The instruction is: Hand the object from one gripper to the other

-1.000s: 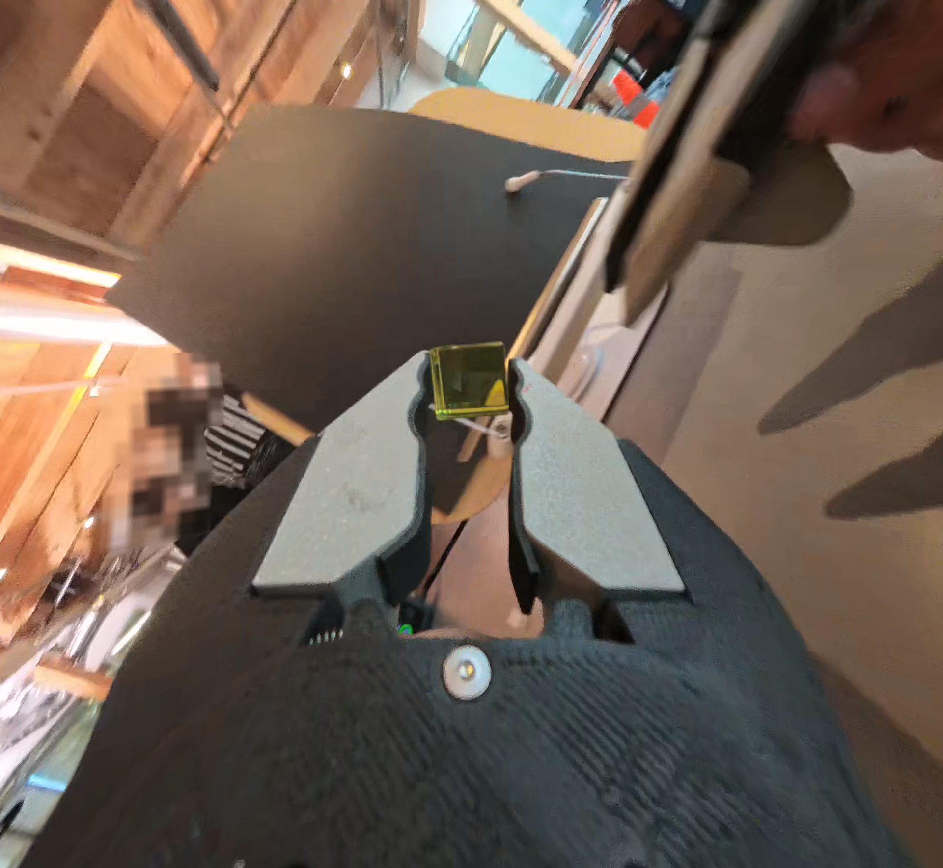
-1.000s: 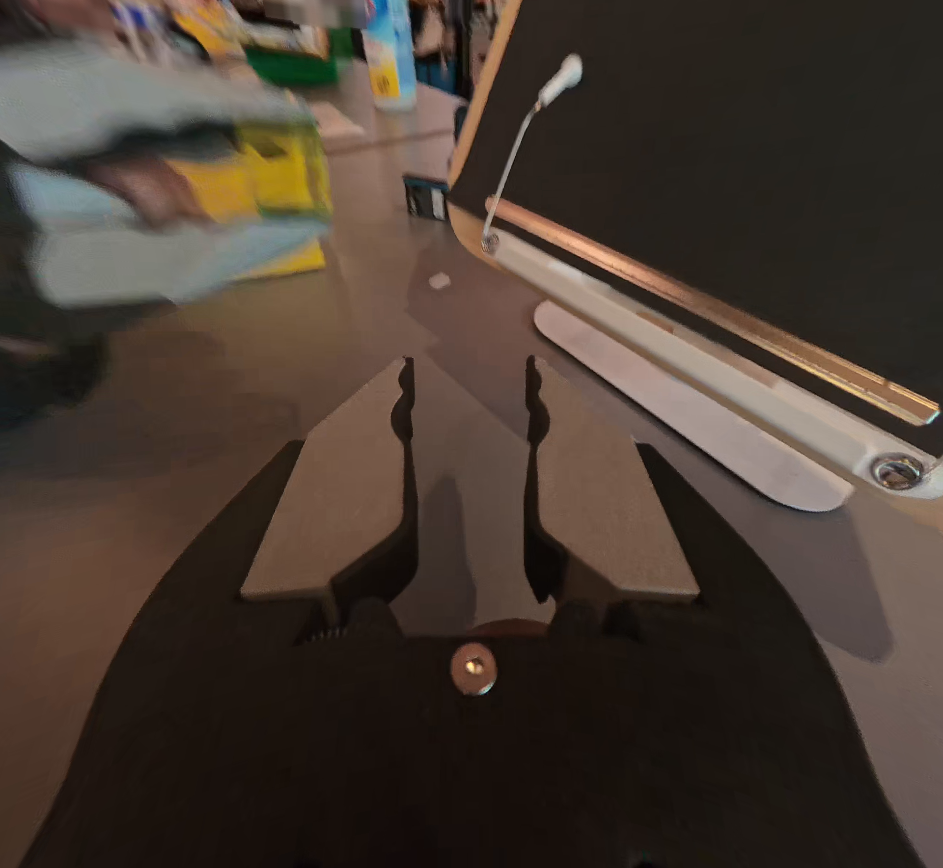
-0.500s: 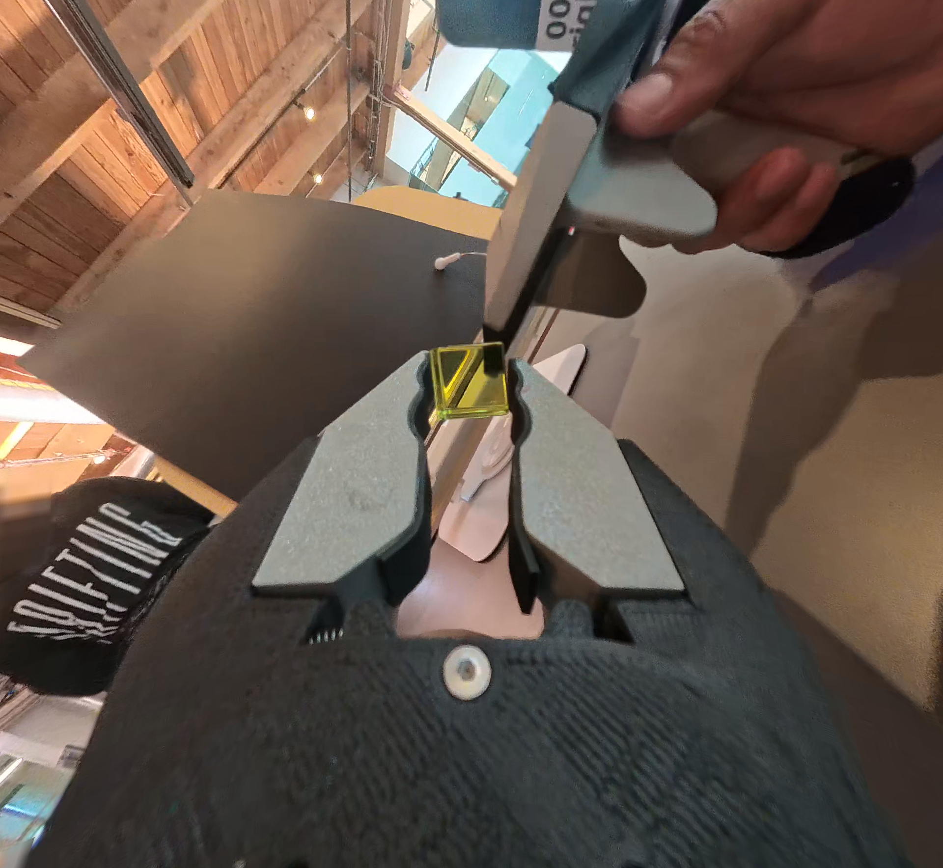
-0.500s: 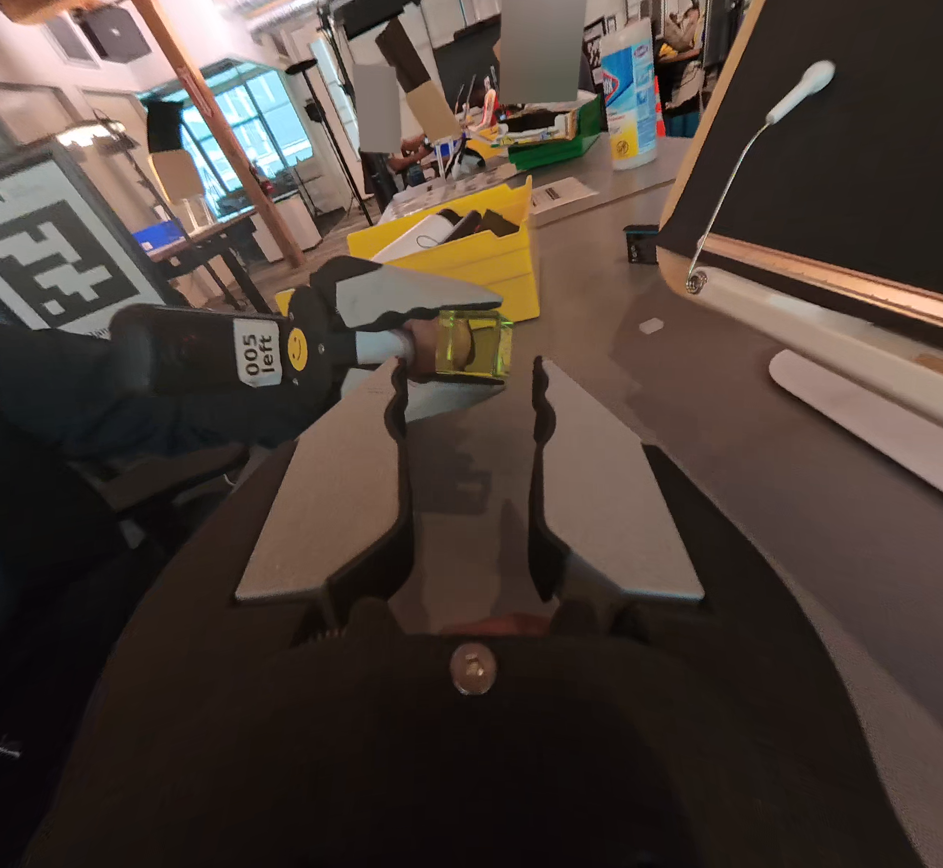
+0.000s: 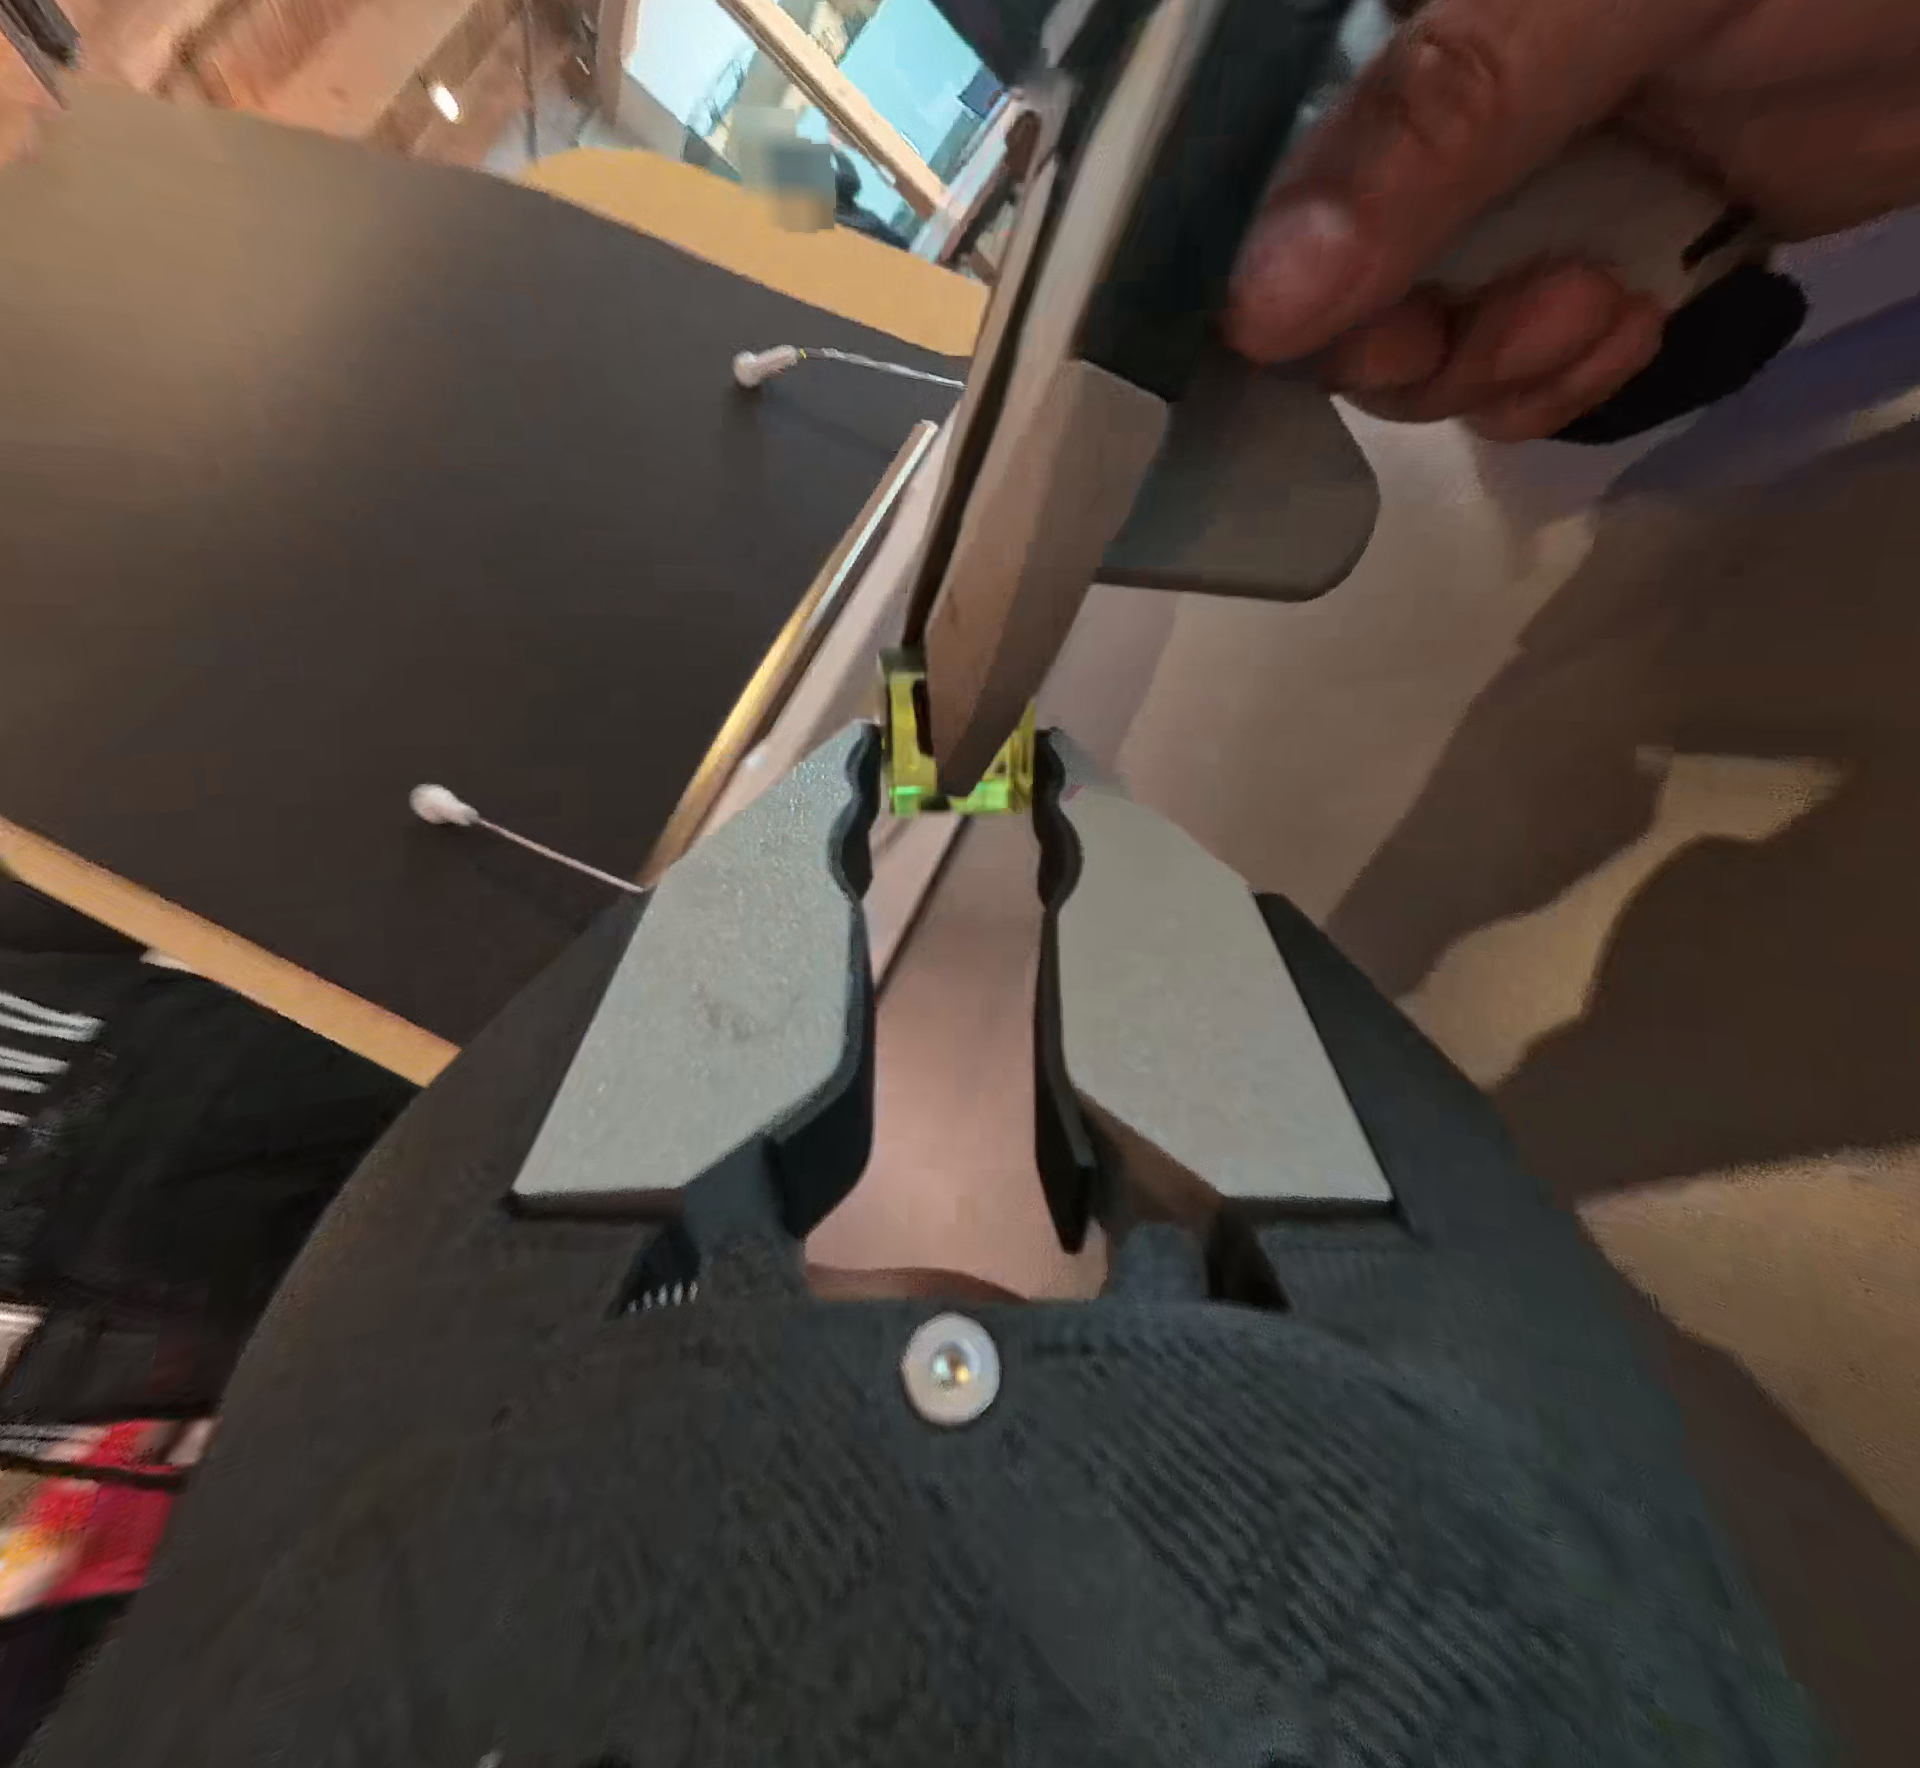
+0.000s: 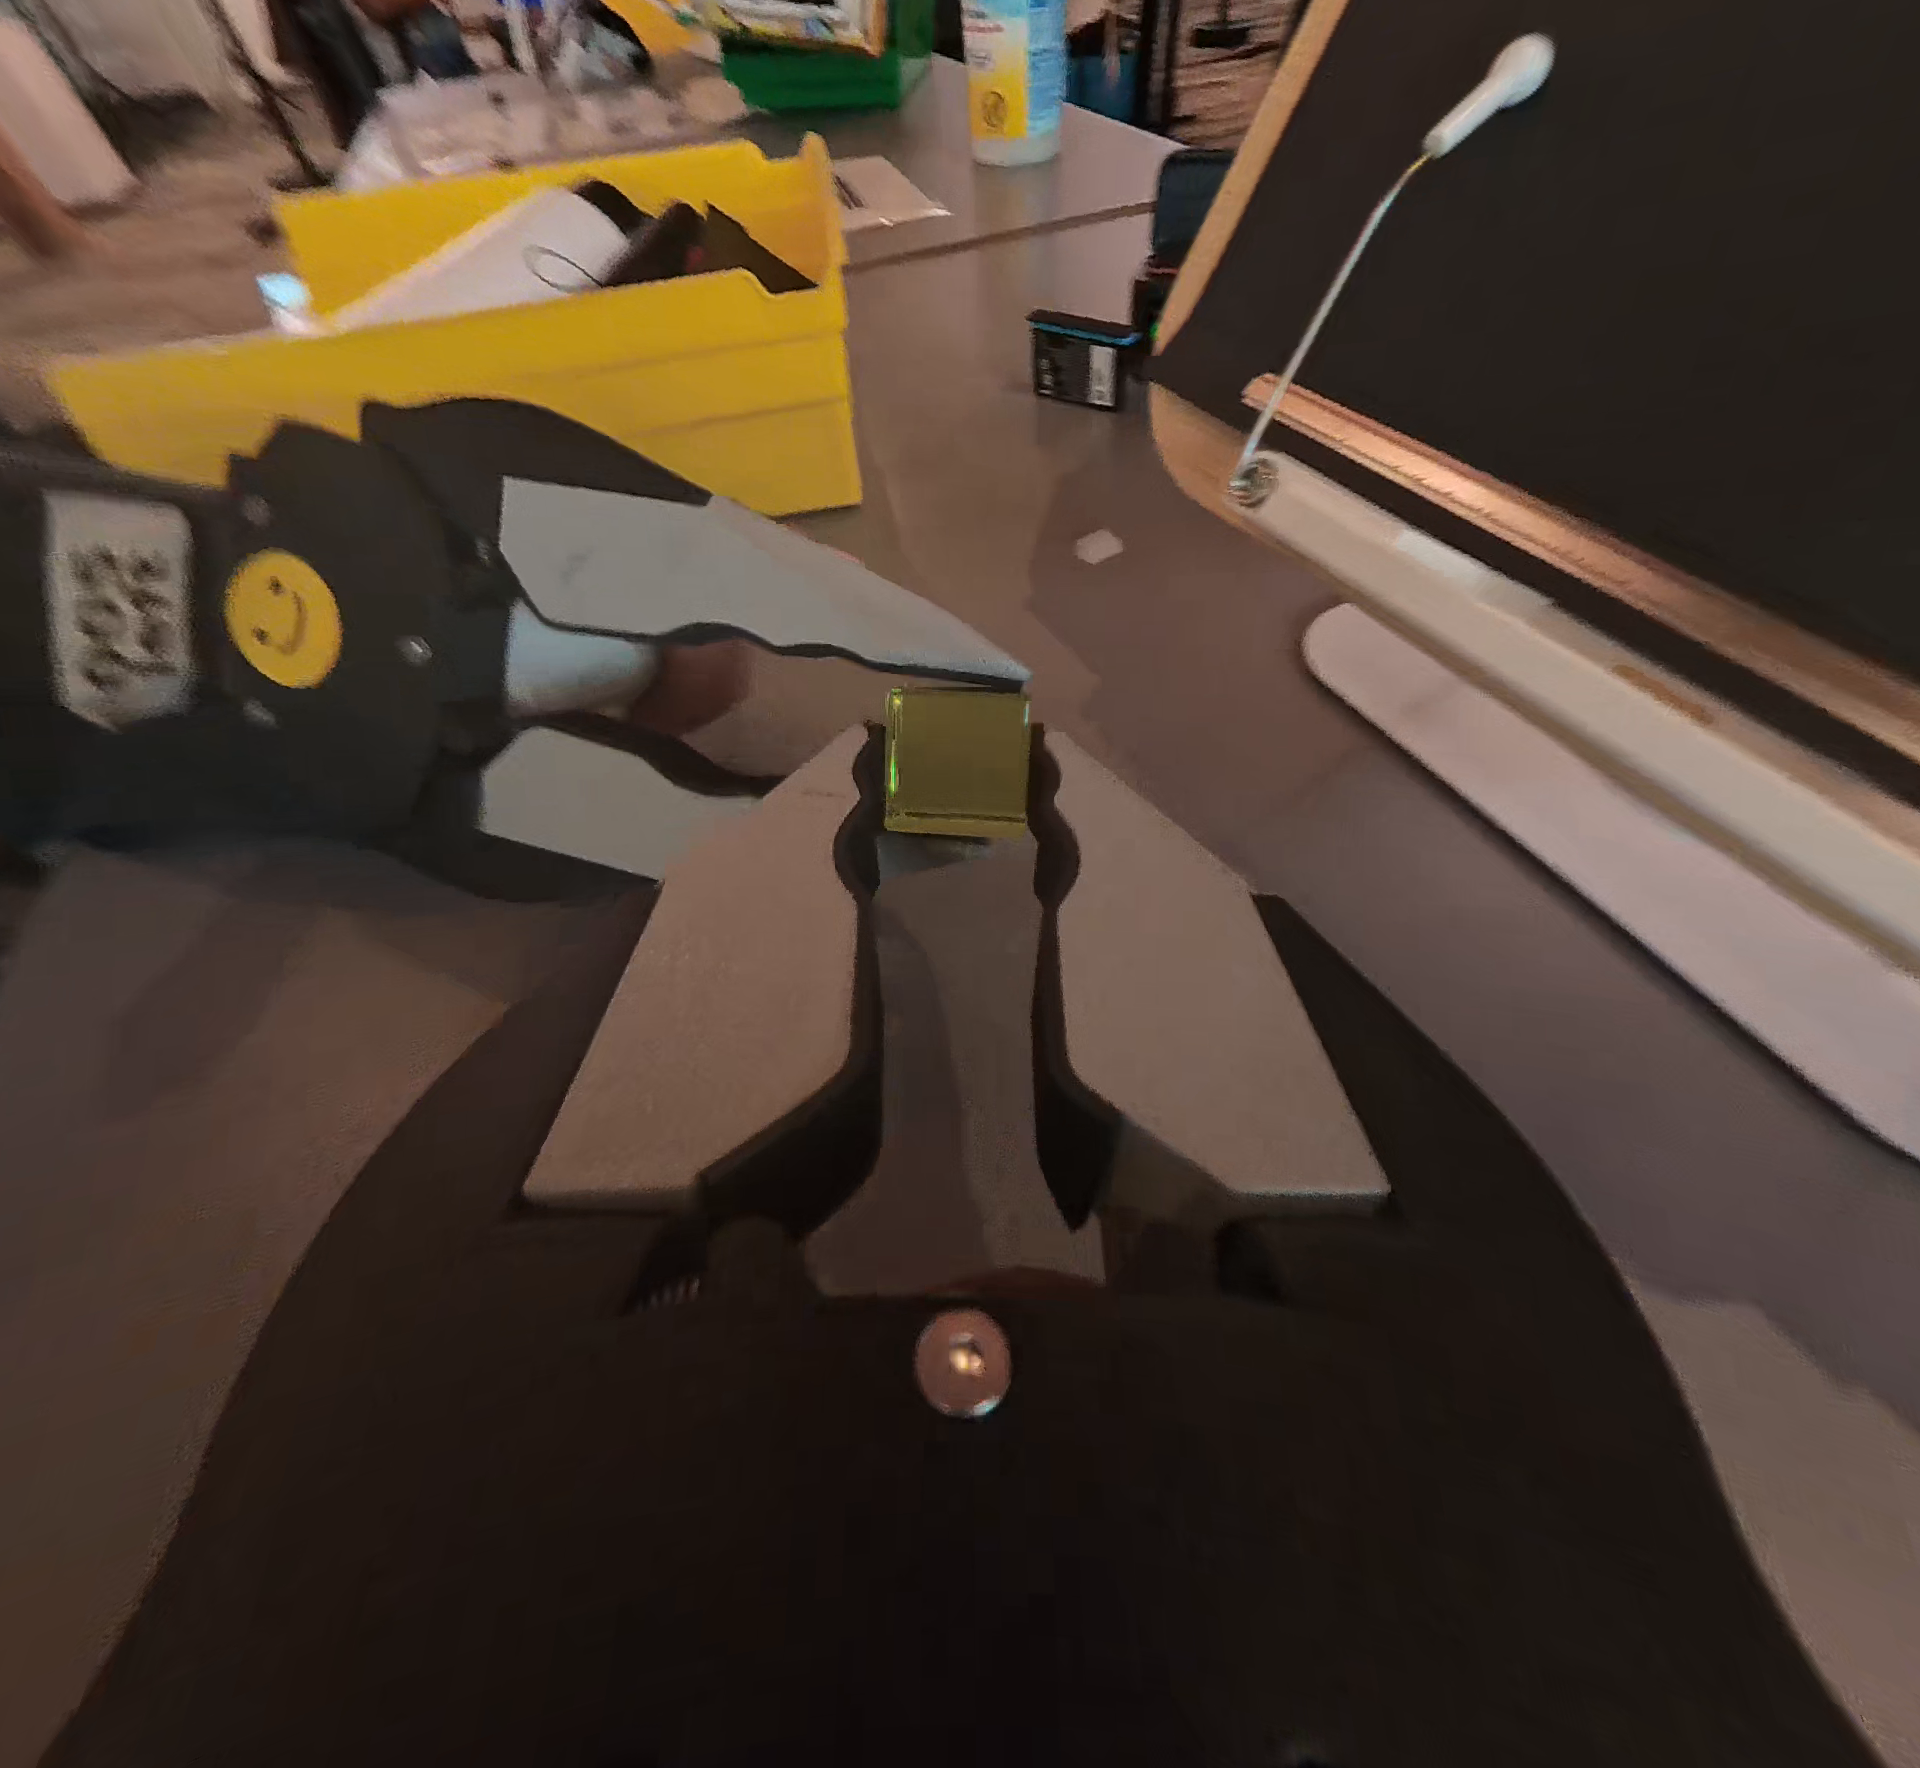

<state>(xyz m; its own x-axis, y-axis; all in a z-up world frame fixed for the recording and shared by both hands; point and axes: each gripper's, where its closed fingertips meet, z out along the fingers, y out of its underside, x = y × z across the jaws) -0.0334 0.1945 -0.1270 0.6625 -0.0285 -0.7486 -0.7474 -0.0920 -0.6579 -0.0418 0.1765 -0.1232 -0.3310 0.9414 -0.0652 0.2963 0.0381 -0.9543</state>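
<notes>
The small yellow-green cube (image 6: 956,760) sits between the tips of both grippers, which cross it at right angles: the left gripper (image 5: 954,773) pinches it, and the right gripper (image 6: 954,768) seems closed on its other faces.

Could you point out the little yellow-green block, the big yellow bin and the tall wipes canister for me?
yellow-green block (image 6: 956,762), right wrist view, its front face between the tongs.
yellow bin (image 6: 665,388), right wrist view, its front wall.
wipes canister (image 6: 1013,4), right wrist view, middle of its body.
</notes>
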